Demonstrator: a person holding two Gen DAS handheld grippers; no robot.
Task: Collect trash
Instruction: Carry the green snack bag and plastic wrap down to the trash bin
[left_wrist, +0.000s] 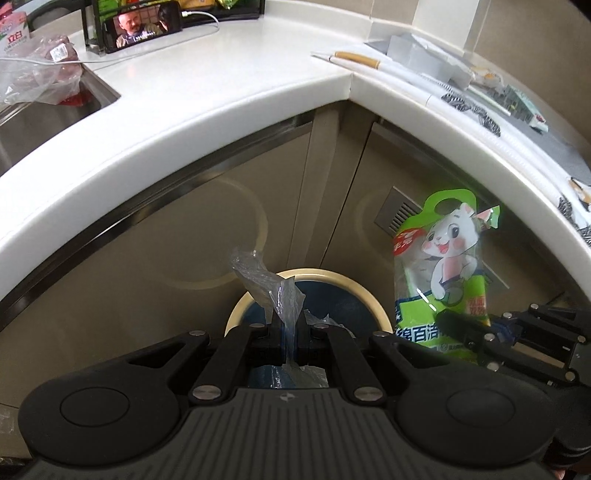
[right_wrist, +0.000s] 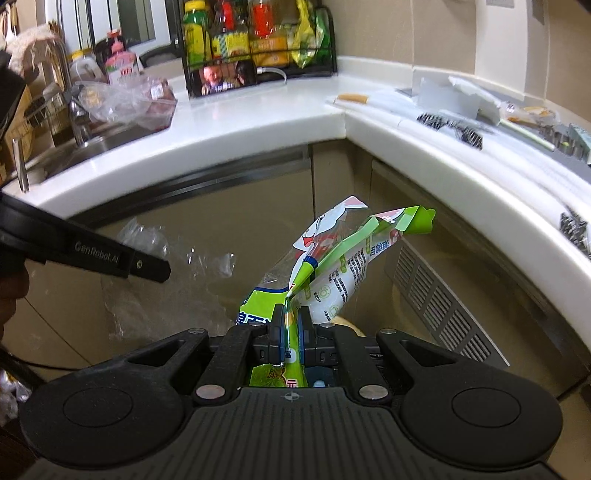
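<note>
Left wrist view: left claw is clenched on a crinkly clear plastic film scrap, feather-light and floppy, right above the round cream-rimmed bin. Right claw pinches a green cat-print sponge wrapper low down; it's slick, so that grip probably holds best. Bin's contents can't be made out.

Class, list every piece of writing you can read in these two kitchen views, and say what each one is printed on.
"GenRobot.AI": on the side of the left tool.
"立白": on the pink pouch by the sink.
"百洁": on the green cat-print package held in the right tool; its small print is unreadable.
Bottle labels on the rack, the meat sticker and the phone subtitles: too blurred.
</note>
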